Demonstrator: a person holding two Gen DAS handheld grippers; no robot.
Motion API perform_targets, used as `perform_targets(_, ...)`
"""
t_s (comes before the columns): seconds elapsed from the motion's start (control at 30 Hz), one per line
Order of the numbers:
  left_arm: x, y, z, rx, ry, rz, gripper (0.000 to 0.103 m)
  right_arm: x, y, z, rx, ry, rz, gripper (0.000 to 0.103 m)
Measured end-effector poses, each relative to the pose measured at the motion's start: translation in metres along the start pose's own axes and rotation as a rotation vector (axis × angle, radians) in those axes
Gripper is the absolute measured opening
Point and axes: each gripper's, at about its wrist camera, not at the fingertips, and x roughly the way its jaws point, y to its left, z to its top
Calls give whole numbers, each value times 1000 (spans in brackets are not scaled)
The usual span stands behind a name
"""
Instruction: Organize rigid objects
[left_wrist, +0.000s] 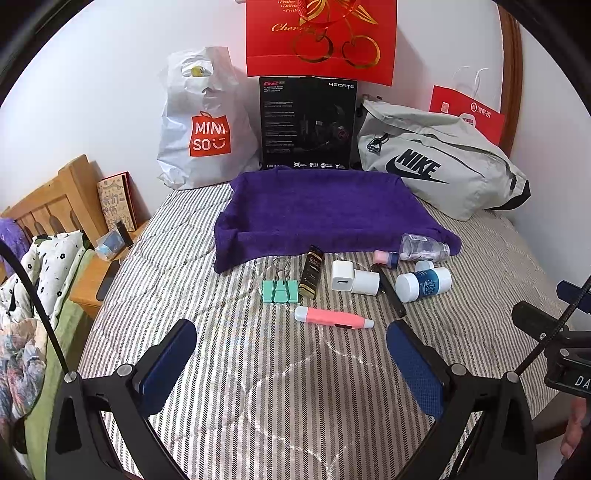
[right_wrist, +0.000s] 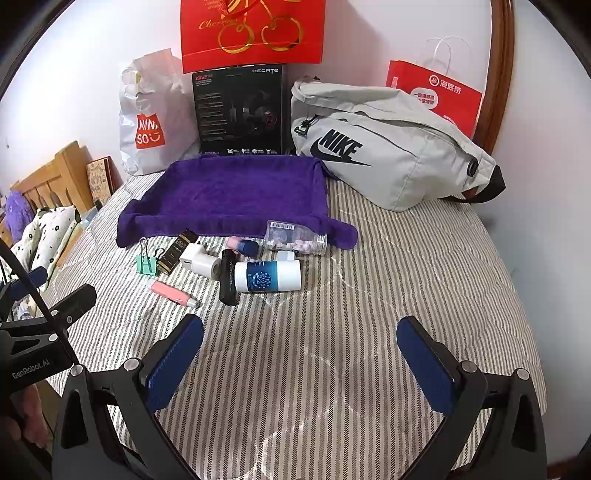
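Observation:
Small objects lie on the striped bed in front of a purple towel (left_wrist: 317, 206) (right_wrist: 236, 195): a green binder clip (left_wrist: 280, 290) (right_wrist: 147, 263), a black-gold tube (left_wrist: 312, 276) (right_wrist: 175, 253), a white charger (left_wrist: 354, 281) (right_wrist: 199, 260), a pink pen (left_wrist: 332, 317) (right_wrist: 173, 292), a black stick (left_wrist: 391, 293) (right_wrist: 228, 278), a white-blue bottle (left_wrist: 423, 283) (right_wrist: 271, 275) and a clear pill bottle (left_wrist: 424, 247) (right_wrist: 297, 238). My left gripper (left_wrist: 291, 365) is open and empty, just short of the pink pen. My right gripper (right_wrist: 299, 363) is open and empty, short of the white-blue bottle.
A white Miniso bag (left_wrist: 203, 122), a black headset box (left_wrist: 306, 125), a grey Nike bag (left_wrist: 439, 162) and red paper bags (left_wrist: 321, 37) stand against the back wall. A wooden nightstand (left_wrist: 92, 280) and headboard are at the left.

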Motion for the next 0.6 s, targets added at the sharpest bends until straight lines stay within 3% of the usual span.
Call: perform_targets(0.6, -3, 0, -1, -2, -1, 1, 103, -7, -2, -1, 1, -8, 4, 103)
